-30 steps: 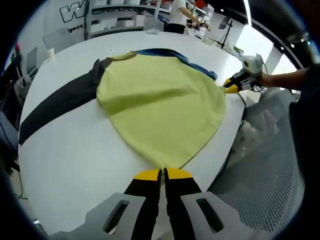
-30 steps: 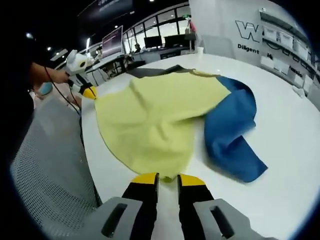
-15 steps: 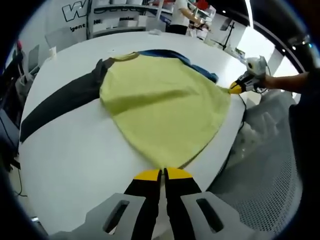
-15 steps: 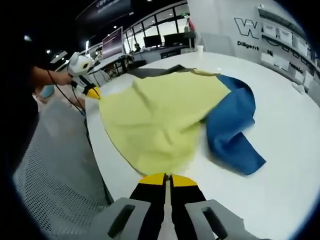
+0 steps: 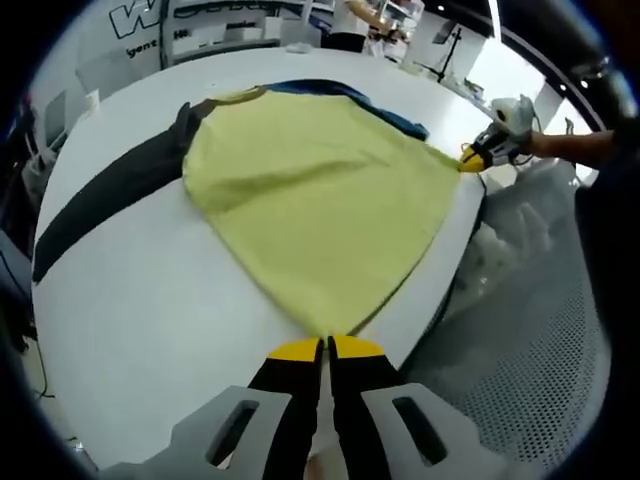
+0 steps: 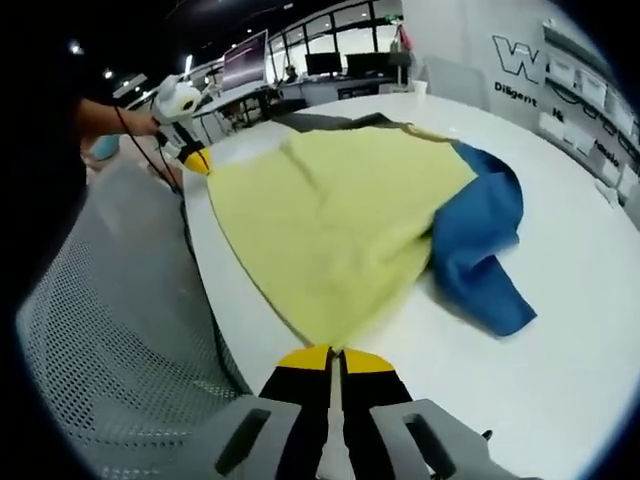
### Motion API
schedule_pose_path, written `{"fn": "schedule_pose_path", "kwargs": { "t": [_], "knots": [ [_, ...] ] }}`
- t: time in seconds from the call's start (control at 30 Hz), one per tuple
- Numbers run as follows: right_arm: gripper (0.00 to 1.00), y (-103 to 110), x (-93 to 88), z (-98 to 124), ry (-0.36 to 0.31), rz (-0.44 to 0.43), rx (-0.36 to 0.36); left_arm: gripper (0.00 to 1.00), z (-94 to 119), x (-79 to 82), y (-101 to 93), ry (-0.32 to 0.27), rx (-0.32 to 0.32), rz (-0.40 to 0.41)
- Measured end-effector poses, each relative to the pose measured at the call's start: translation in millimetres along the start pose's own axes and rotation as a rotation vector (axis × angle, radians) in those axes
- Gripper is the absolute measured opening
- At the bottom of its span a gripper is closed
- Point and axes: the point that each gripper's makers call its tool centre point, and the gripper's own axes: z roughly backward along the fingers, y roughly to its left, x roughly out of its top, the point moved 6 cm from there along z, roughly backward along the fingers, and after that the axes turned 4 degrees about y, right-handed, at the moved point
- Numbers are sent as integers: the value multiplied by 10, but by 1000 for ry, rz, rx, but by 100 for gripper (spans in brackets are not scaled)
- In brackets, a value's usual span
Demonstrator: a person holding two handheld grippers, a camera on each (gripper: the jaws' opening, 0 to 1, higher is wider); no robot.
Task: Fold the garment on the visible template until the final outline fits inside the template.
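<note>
Fold barely begun by look of it: garment (image 5: 320,200) lay spread wide over white table (image 5: 130,300), each near hem corner pinched, no crease made. Template not identifiable; fit unjudgeable. Dark strip (image 5: 110,195) ran off left beneath garment. Left gripper (image 5: 324,347) had jaws clamped on left hem corner at table's near edge. Garment yellow-green body, lightly wrinkled, blue sleeve (image 6: 480,250) rumpled at right. Right gripper (image 6: 334,354) likewise pinched right hem corner, jaws closed.

left gripper view and right gripper view low, close, opposite hem corners, sharing yellow garment (image 5: 320,200)
</note>
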Motion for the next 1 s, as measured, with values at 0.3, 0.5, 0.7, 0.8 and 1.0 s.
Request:
{"fn": "schedule_pose_path", "kwargs": {
  "t": [0.3, 0.5, 0.7, 0.8, 1.0],
  "knots": [
    [0, 17, -6, -6, 2, 12, 2, 7, -38, -57, 21, 35, 7, -10],
    [0, 29, -33, -6, 15, 20, 8, 6, -85, -125, 16, 73, -6, 7],
    [0, 42, -61, -14, 27, 39, 10, 7, -111, -147, 35, 93, -17, 22],
    [0, 41, -87, -16, 43, 55, 13, 7, -117, -156, 40, 100, -21, 25],
    [3, -9, -39, 28, 2, 43, -5, 9, -92, -121, 63, 56, 1, -44]
  ]
}}
